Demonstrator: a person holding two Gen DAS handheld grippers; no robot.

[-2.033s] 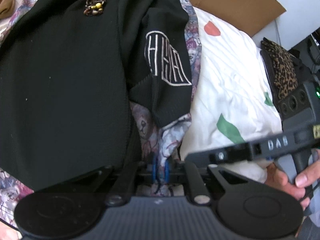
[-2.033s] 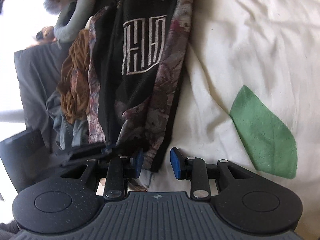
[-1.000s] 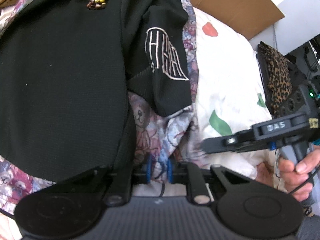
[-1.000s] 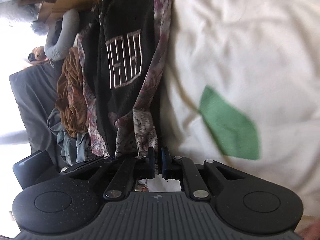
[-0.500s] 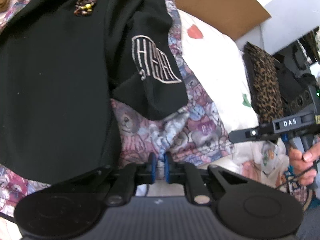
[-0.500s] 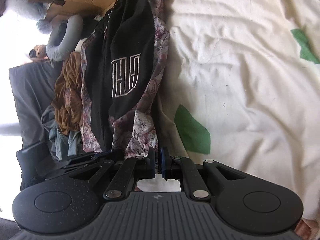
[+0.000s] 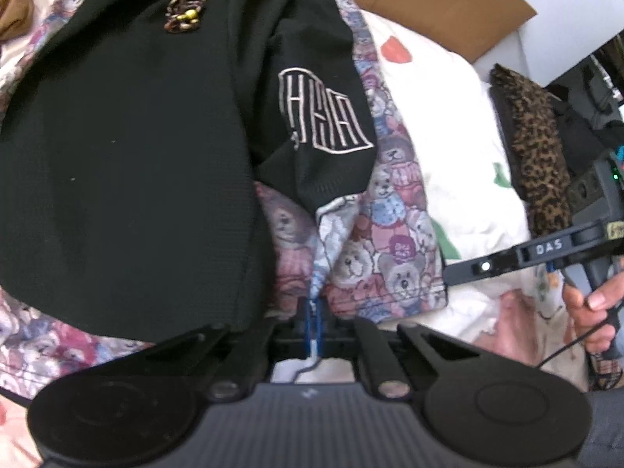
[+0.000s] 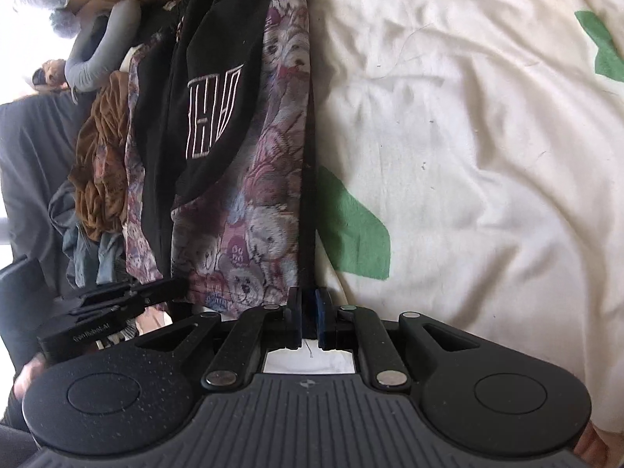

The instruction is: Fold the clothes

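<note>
1. Lying on the bed (image 8: pixel 487 156), the black shorts (image 7: pixel 136 156) with teddy-bear print side panels fill most of the left wrist view; the bedsheet is cream with green and red patches.
2. The left gripper (image 7: pixel 313 323) has its blue pads together on a thin fold of the bear-print panel at the leg hem; its jaws have just been closing on that fabric.
3. The right gripper (image 8: pixel 308 318) has its jaws clamped on the dark edge of the same shorts, beside a green patch (image 8: pixel 358 230) on the sheet; the jaws have opened very slightly, yet fabric remains between them.
4. Only the left wrist view shows the waistband, the braided drawstring (image 7: pixel 185 11) with a yellow bead, a leopard-print item (image 7: pixel 534 156) at the bed's far side, and brown cardboard (image 7: pixel 440 4) beyond the bed.
5. Only the right wrist view shows a heap of brown and grey-blue clothes (image 8: pixel 97 175) behind the shorts, and a grey sleeve (image 8: pixel 101 54).
6. The white outlined logo (image 7: pixel 323 121) appears in both views.
7. The right hand (image 7: pixel 592 304) is partly cut off at the frame edge. How much fabric sits inside the right gripper is hard to make out. The shorts' far leg is hidden beneath the near one.
</note>
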